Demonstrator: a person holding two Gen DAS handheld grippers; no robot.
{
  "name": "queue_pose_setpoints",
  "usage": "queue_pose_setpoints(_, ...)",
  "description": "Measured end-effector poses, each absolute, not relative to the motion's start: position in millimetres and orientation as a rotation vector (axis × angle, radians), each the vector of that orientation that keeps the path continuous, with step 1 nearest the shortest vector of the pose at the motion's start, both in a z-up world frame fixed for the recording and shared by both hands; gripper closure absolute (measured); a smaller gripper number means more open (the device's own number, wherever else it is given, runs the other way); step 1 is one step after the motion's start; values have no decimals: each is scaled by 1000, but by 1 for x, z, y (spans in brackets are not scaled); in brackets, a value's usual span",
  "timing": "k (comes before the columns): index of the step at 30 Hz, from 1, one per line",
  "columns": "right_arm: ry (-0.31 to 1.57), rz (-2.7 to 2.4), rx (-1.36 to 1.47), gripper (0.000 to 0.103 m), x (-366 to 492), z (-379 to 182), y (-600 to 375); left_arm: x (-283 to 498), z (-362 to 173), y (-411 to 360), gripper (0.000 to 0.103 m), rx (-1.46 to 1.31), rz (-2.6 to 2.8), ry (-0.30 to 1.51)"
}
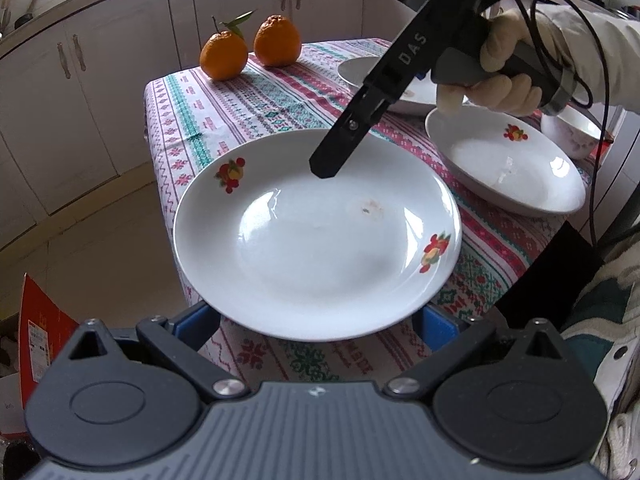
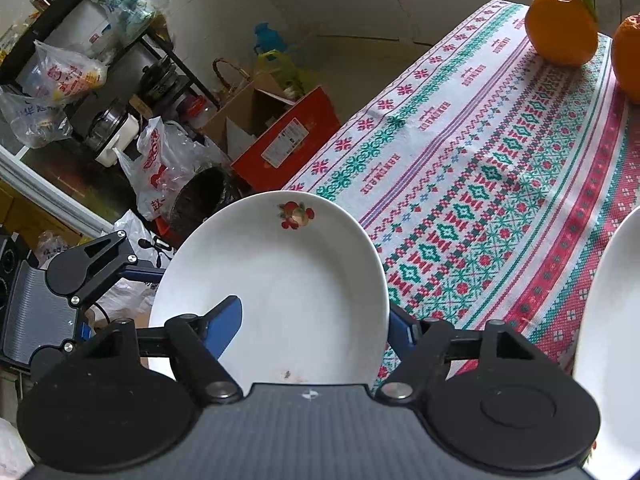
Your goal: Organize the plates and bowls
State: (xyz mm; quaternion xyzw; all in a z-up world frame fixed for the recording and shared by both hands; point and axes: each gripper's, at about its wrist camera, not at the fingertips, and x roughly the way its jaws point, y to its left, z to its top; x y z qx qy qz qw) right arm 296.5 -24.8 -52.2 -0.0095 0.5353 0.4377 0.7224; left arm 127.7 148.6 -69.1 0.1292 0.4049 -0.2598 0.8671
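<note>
Right tongs [image 2: 314,322] clench the plate [image 1: 316,240] at its 12 o'clock rim, one finger above, one below. Left tongs [image 1: 318,320] gape wide under its 6 o'clock rim, over the table [image 1: 280,100] edge. Second plate [image 1: 508,168] lies at 2 o'clock, nearer the right.

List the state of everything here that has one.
Near plate: empty, stained, juts past the table edge.
Left gripper: open, fingers below the near plate's rim.
Right gripper: shut on the near plate, one finger on top.
Far plate: empty, on the table.
Bowl: upright.
Oranges: whole, unpeeled.
Cabinet doors: shut.
</note>
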Motion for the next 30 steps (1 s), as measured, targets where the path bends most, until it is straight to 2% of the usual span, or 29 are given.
queue_pose_setpoints(30,1103,831,5,22,351,-43,-43,204,-79,135,2,334,-599,795)
